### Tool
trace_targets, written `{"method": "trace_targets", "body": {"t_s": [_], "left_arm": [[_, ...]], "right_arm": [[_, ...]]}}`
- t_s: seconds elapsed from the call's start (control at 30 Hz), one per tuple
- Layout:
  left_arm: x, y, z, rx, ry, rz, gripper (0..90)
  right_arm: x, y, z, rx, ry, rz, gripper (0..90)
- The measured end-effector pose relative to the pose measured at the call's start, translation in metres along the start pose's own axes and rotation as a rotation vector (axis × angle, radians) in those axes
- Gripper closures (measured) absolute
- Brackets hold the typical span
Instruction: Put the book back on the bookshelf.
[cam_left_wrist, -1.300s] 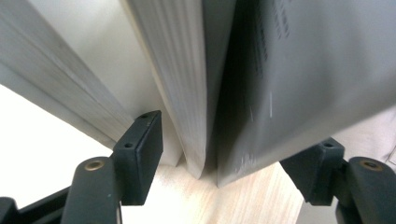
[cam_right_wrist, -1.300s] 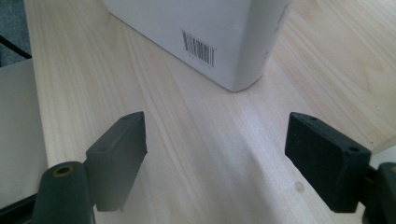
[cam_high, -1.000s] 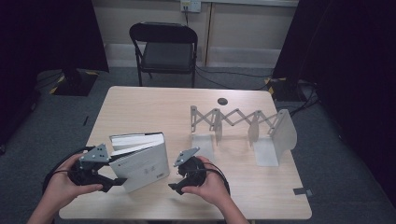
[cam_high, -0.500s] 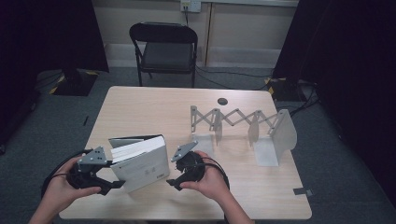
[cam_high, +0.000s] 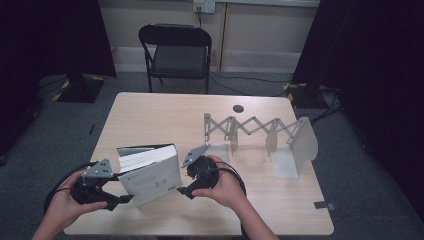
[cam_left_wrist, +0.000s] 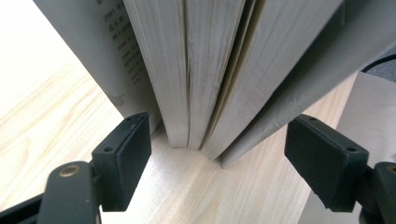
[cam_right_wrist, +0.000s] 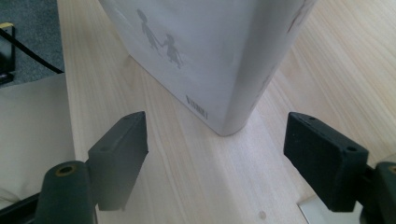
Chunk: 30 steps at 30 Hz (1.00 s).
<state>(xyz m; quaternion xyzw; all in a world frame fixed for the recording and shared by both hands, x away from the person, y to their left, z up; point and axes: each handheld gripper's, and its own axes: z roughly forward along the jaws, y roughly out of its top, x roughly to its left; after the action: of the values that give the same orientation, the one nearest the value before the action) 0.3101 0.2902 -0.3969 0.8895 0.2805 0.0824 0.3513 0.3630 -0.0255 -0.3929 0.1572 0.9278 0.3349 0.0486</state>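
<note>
Grey carpet floor (cam_high: 60, 130), dark curtains (cam_high: 380, 75); folding chair (cam_high: 176, 52) behind light wood bench (cam_high: 165, 115). On bench: expanding rack (cam_high: 260, 132) far right of book (cam_high: 150, 172). Book upright near bench's front edge, between released left tool (cam_high: 120, 199) and released right tool (cam_high: 184, 191).

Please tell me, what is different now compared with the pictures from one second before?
Very little. The right gripper has closed in slightly on the book's spine side, and the left gripper sits a bit nearer its page edge. Both are open; neither has taken hold. The book stays standing on the table, and the folding rack is unchanged.
</note>
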Motion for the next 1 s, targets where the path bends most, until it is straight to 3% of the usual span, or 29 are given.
{"method": "trace_targets", "body": {"t_s": [1.0], "left_arm": [[0.002, -0.03, 0.023, 0.031, -0.019, -0.055, 20.9]], "right_arm": [[-0.001, 0.043, -0.021, 0.033, 0.044, -0.087, 21.3]]}}
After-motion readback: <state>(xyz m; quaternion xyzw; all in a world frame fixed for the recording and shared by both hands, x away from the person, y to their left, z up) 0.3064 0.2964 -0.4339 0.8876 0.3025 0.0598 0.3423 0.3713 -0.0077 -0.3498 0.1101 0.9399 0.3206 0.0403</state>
